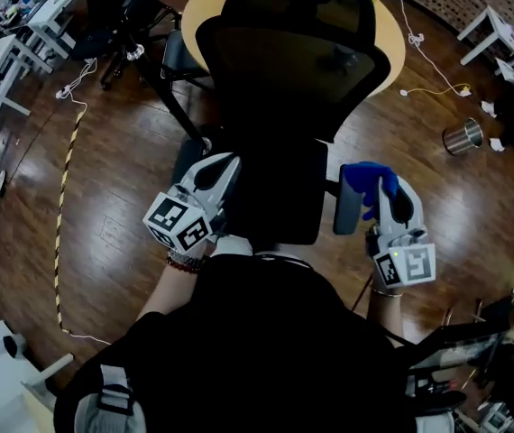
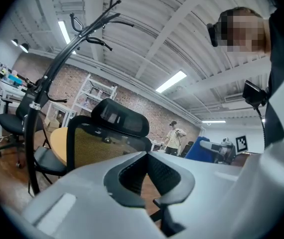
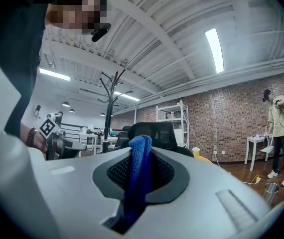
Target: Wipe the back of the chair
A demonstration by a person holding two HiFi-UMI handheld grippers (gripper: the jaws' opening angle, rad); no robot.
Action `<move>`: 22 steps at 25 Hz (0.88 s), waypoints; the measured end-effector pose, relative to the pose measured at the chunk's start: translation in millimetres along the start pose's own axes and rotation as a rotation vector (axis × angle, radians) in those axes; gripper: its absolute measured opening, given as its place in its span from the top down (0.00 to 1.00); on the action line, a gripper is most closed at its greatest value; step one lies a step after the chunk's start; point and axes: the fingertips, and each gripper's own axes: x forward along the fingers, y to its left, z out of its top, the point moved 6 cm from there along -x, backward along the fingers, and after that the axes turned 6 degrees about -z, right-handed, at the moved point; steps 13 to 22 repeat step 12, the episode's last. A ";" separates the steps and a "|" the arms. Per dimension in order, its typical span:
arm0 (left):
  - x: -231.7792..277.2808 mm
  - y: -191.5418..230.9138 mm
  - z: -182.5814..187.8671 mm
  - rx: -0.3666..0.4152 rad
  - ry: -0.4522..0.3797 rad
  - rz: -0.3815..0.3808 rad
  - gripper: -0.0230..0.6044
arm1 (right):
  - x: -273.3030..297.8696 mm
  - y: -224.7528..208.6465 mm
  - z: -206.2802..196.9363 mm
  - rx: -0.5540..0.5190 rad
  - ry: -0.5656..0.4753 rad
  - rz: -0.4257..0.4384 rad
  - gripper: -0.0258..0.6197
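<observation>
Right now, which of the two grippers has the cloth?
The right gripper: its jaws are shut on the blue cloth, while the left gripper has its jaws shut on nothing.

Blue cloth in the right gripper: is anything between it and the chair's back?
Nothing visible. The right gripper holds the blue cloth, and the chair back lies open ahead; only the chair's own armrest sits close beside the cloth.

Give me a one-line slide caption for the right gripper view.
The right gripper, jaws shut on a blue cloth, faces the black chair before a brick wall.
</observation>
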 end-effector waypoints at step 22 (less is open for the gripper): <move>-7.2 -14.2 10.5 0.064 -0.019 -0.108 0.95 | -31.0 22.9 -15.7 0.041 -0.077 -0.059 0.90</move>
